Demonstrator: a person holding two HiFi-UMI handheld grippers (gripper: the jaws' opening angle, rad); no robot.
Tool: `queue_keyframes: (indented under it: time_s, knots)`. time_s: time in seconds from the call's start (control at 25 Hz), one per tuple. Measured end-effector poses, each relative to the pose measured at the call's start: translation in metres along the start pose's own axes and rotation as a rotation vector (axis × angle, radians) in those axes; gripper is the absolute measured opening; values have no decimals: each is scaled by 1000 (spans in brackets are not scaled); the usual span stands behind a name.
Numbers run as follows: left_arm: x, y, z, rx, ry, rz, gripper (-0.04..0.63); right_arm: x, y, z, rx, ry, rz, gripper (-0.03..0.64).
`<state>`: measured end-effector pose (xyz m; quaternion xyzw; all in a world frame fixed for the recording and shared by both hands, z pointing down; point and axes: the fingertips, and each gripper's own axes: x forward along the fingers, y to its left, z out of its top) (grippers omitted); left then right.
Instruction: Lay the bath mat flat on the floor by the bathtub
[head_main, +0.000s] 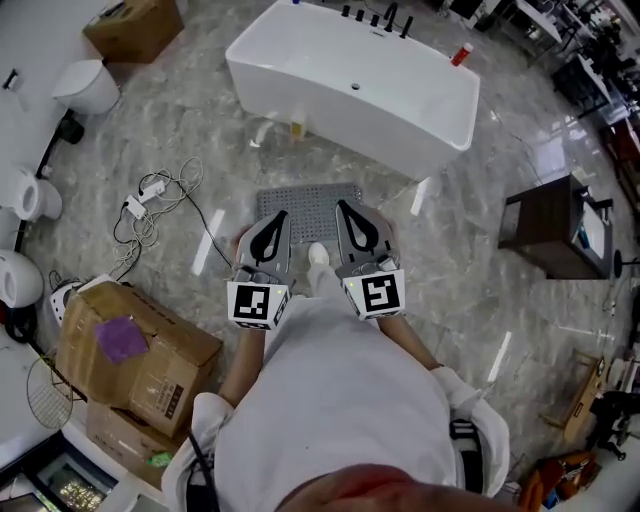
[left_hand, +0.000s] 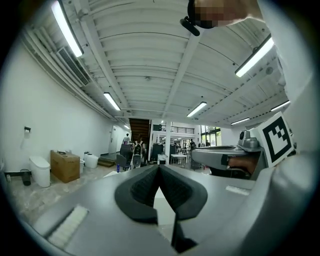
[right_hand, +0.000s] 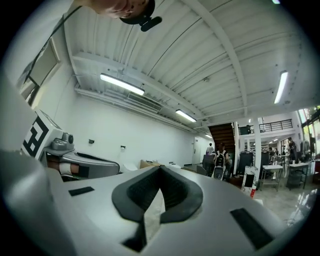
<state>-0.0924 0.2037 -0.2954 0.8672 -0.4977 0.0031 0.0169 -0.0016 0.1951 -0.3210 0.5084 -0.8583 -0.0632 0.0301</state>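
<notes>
The grey perforated bath mat (head_main: 308, 203) lies flat on the marble floor just in front of the white bathtub (head_main: 350, 85); its near part is hidden behind my grippers. I hold both grippers side by side at chest height, above the mat and apart from it. The left gripper (head_main: 280, 215) is shut with nothing in it, and so is the right gripper (head_main: 343, 206). In the left gripper view the jaws (left_hand: 159, 167) meet at the tips and point level into the hall. The right gripper view shows its jaws (right_hand: 160, 169) closed the same way.
Cardboard boxes (head_main: 135, 355) stand at the left, with a tangle of cables (head_main: 155, 205) beyond them. A toilet (head_main: 88, 85) and another box (head_main: 135, 28) sit at the far left. A dark side table (head_main: 550, 225) stands on the right.
</notes>
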Motion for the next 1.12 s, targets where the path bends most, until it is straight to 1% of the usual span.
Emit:
queue_keyframes:
  time_s: [0.12,0.24,0.36,0.44,0.56,0.76,0.92,1.12]
  knots:
    - [2,-8,5,-8,6,-28,-5,-5,-2,-1,-5,17,-6,0]
    - [4,-11,16,3,3,-44,-5,-6,-5,5,3,35,-12,0]
    - [12,-2,34,17,-35,-48,-5,7,-9,24,0,-23,-14,0]
    - [12,-3,37,23,-43,-62,-5,10,-6,33,13,-56,-14,0]
    - [11,-7,37,16,-40,-78,-5,10,-4,40,22,-79,-12,0]
    - [17,-12,37,-5,-24,-79,-5,8,-9,45,18,-76,-6,0]
    - [20,-11,34,-21,-12,-81,-5,11,-9,41,12,-65,7,0]
    - [28,-6,22,-21,23,-85,-5,20,-13,35,26,-59,5,0]
